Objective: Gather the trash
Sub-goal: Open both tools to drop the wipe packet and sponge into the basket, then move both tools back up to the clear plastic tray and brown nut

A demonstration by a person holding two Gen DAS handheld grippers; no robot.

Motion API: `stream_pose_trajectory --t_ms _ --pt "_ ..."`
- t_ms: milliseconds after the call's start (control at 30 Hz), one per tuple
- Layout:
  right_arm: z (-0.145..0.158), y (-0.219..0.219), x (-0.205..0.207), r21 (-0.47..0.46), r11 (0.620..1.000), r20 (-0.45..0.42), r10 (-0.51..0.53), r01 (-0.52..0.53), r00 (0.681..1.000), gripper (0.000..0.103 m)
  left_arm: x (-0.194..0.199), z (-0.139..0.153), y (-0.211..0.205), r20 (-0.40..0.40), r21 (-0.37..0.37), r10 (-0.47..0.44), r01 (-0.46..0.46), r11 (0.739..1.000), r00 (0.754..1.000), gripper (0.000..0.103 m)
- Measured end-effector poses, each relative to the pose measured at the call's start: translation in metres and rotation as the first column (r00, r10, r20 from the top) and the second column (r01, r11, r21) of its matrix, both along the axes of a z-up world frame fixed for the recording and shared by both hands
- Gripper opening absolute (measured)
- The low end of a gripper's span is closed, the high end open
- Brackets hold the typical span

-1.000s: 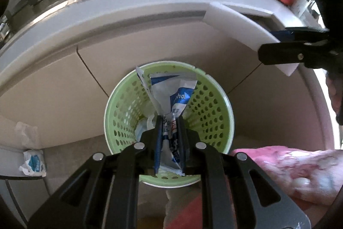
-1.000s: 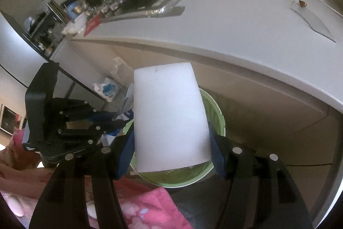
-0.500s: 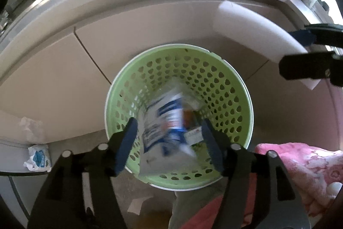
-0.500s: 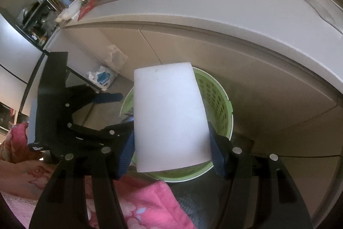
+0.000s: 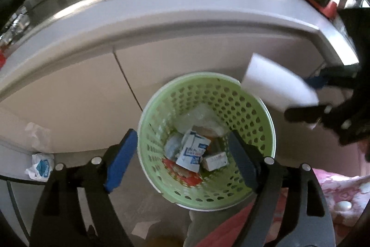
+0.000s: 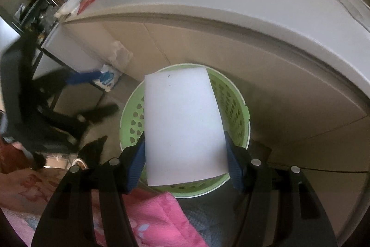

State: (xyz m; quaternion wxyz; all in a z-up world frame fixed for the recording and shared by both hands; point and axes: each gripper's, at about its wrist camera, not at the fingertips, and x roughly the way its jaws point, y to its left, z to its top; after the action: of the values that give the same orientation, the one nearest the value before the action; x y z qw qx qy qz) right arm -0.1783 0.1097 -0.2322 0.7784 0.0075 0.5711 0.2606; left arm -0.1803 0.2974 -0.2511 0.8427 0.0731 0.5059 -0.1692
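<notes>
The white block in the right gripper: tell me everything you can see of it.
The white block is a plain, smooth, matte slab, foam-like, rectangular, with only a few tiny dark specks. The right gripper clamps its long sides between blue pads. It hangs flat-face-up over the rim of the green basket, hiding much of the opening. In the left wrist view the block juts toward the basket's upper right edge.
</notes>
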Motion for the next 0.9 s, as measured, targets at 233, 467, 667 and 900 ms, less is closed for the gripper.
stream_pose_trajectory --t_ms 233,467,667,900 --pt "-0.015 0.016 -0.002 -0.012 0.998 -0.010 0.067 -0.067 0.998 0.086 0.003 0.026 0.009 0.058 0.010 0.039 -0.039 0.999 0.998 0.082" --pt "-0.018 0.018 0.003 -0.029 0.997 -0.027 0.074 -0.075 0.997 0.091 0.005 0.036 0.006 0.071 0.016 0.050 -0.051 0.999 0.996 0.082" --pt "-0.001 0.001 0.013 -0.015 1.000 0.000 0.024 -0.024 1.000 0.096 0.015 0.045 -0.006 0.075 0.009 0.046 -0.047 0.999 0.996 0.082" --pt "0.029 -0.038 0.033 -0.014 0.999 0.070 -0.048 0.049 0.996 0.100 0.035 0.072 -0.036 0.124 -0.017 0.024 -0.022 1.000 0.992 0.091"
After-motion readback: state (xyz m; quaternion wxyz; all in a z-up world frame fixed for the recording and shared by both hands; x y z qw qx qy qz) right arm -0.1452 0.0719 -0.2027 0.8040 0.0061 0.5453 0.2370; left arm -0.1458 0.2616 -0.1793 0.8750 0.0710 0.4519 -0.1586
